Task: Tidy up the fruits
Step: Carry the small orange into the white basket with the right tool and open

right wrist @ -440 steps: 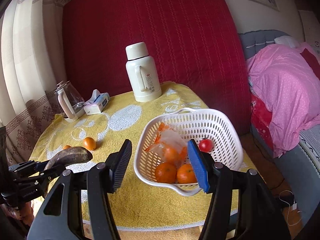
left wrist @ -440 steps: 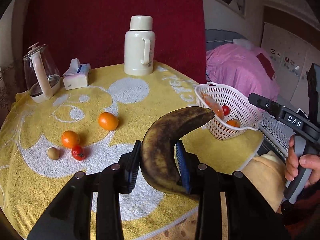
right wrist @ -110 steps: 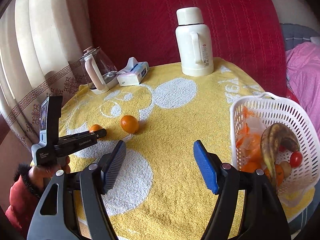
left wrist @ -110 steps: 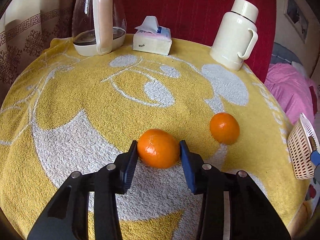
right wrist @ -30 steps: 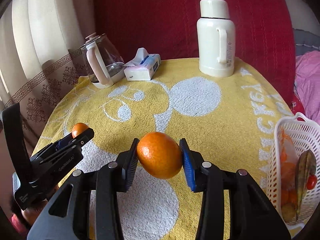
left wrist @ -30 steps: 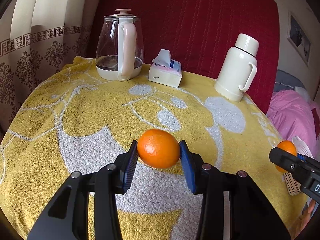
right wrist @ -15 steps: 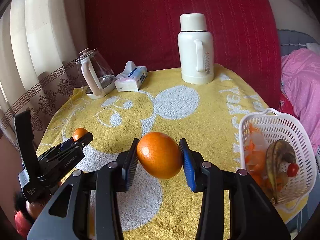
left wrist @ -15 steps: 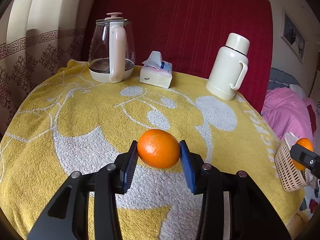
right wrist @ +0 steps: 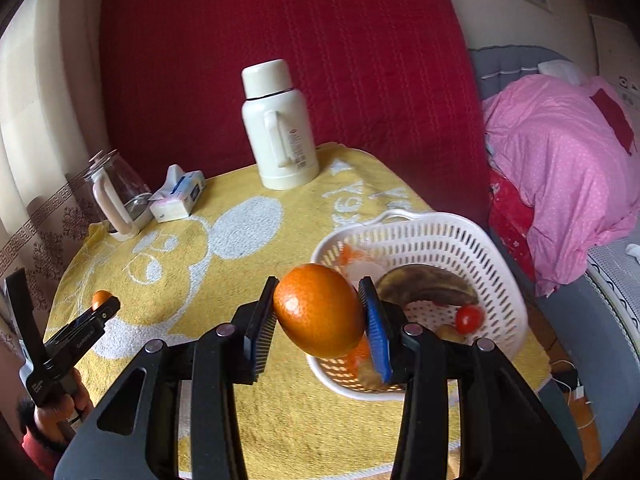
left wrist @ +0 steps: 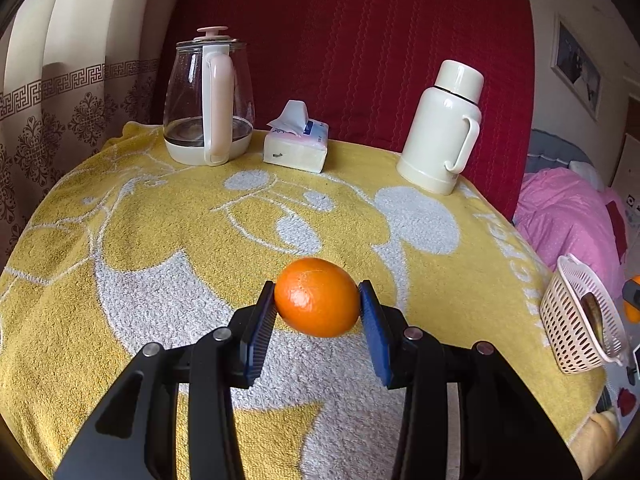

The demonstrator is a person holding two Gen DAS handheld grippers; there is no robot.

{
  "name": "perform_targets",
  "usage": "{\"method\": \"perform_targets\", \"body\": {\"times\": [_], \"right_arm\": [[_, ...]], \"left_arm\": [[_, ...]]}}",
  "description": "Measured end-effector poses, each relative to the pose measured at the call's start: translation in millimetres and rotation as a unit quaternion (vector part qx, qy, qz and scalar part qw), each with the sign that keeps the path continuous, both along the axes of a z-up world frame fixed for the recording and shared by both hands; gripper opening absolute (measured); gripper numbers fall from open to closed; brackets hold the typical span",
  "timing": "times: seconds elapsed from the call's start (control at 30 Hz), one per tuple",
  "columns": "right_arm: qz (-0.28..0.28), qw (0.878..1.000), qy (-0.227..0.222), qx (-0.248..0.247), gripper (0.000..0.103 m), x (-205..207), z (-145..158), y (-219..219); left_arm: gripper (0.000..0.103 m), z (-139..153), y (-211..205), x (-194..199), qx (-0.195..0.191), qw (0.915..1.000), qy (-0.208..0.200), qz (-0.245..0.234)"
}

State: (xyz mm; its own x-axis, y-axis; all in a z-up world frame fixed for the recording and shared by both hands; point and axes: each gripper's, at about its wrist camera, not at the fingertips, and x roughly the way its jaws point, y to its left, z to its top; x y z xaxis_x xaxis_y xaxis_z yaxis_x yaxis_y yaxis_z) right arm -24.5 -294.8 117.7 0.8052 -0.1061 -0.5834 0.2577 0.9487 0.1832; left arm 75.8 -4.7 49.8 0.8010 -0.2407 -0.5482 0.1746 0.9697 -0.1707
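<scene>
Since a second ago the right gripper (right wrist: 318,312) has swung its orange (right wrist: 318,310) from mid-table over to the basket (right wrist: 472,240) rim; the left gripper (left wrist: 318,304) holds its own orange (left wrist: 318,297) above the table (left wrist: 160,240). Both jaws clamp round fruit. Let go early and the right orange may strike the rim, bounce, and roll off toward the bed (right wrist: 560,152).

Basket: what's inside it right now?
The basket holds a dark banana, a cherry tomato and a bag with orange fruit. The right gripper and its orange hide the near side.
</scene>
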Motion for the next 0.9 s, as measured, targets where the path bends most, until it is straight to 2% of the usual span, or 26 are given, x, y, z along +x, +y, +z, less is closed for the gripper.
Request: {"method": "perform_targets", "body": {"times": [0.37, 0.53, 0.6, 0.67, 0.9], "right_arm": [[-0.079, 0.996, 0.013, 0.024, 0.042, -13, -15, -59], [-0.086, 0.995, 0.024, 0.044, 0.042, -10, -26, -70], [-0.089, 0.994, 0.028, 0.056, 0.045, -8, -30, -73], [-0.092, 0.994, 0.024, 0.062, 0.053, -8, -30, -74], [-0.097, 0.993, 0.012, 0.061, 0.054, -14, -23, -76]], "left_arm": [[0.042, -2, -4, -1, 0.002, 1.0, 0.002, -0.007], [0.042, -2, -4, -1, 0.002, 1.0, 0.002, -0.007], [0.042, -3, -4, -1, 0.003, 1.0, 0.004, -0.007], [0.042, -3, -4, -1, 0.003, 1.0, 0.004, -0.007], [0.042, -4, -5, -1, 0.003, 0.9999, 0.003, -0.01]]}}
